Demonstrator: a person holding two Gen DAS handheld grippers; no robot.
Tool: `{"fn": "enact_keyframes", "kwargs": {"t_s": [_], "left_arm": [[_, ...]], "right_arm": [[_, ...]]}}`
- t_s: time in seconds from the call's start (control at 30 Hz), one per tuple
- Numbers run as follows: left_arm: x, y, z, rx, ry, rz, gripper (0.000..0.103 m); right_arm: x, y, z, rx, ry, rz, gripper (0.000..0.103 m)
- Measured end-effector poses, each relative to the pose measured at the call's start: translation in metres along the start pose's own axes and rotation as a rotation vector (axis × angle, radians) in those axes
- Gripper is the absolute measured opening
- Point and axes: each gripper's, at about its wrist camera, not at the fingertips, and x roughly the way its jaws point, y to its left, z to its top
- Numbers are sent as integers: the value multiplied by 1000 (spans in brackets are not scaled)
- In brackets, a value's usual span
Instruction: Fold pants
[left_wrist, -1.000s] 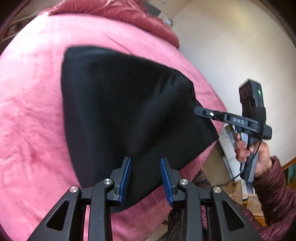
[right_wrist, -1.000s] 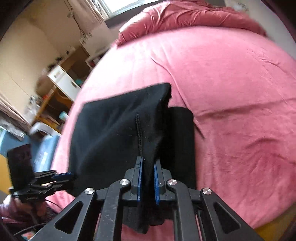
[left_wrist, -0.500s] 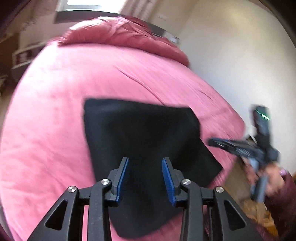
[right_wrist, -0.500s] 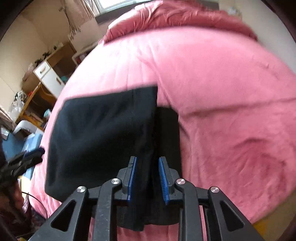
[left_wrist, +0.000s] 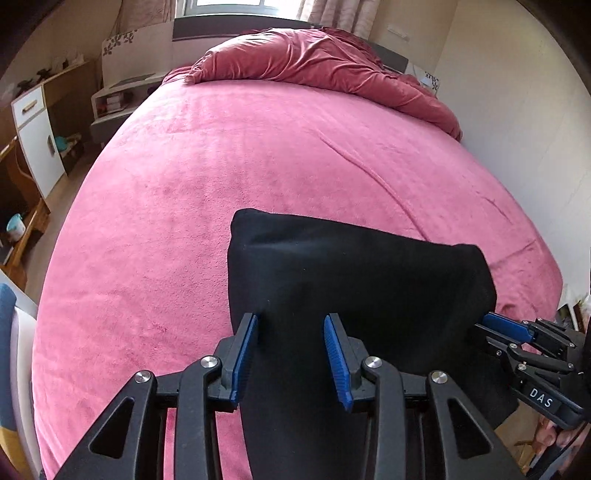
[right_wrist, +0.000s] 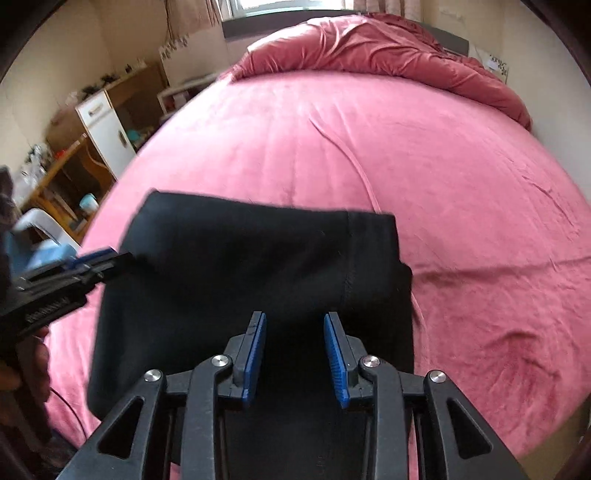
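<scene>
Black pants (left_wrist: 351, 280) lie folded in a thick rectangle near the foot of the pink bed (left_wrist: 221, 166), with a stitched seam on the right side in the right wrist view (right_wrist: 258, 266). My left gripper (left_wrist: 291, 354) is open at the near left part of the pants, its blue pads apart over the cloth. My right gripper (right_wrist: 295, 354) is open over the near right part. Each gripper shows in the other's view, the right gripper (left_wrist: 517, 339) at the right edge and the left gripper (right_wrist: 74, 266) at the left edge.
A crumpled red duvet (left_wrist: 325, 62) lies at the head of the bed under the window. A white cabinet (left_wrist: 37, 140) and wooden shelves stand left of the bed. A cream wall (left_wrist: 517, 110) runs along the right side.
My right gripper let go of the pants' edge and opened. The raised cloth now lies folded flat. Both grippers pulled back toward the foot of the bed, facing the head.
</scene>
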Motion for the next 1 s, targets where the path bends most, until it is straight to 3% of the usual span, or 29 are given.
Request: {"fn": "enact_keyframes", "kwargs": {"t_s": [0.63,1.0], "left_arm": [[37,-1,-3,18,57,29,40],[55,19,0,-73,85,-87,43]], "right_arm": [[43,-16,-1,9,95,-34,37],[46,-23,-9,16,78,-8,37]]}}
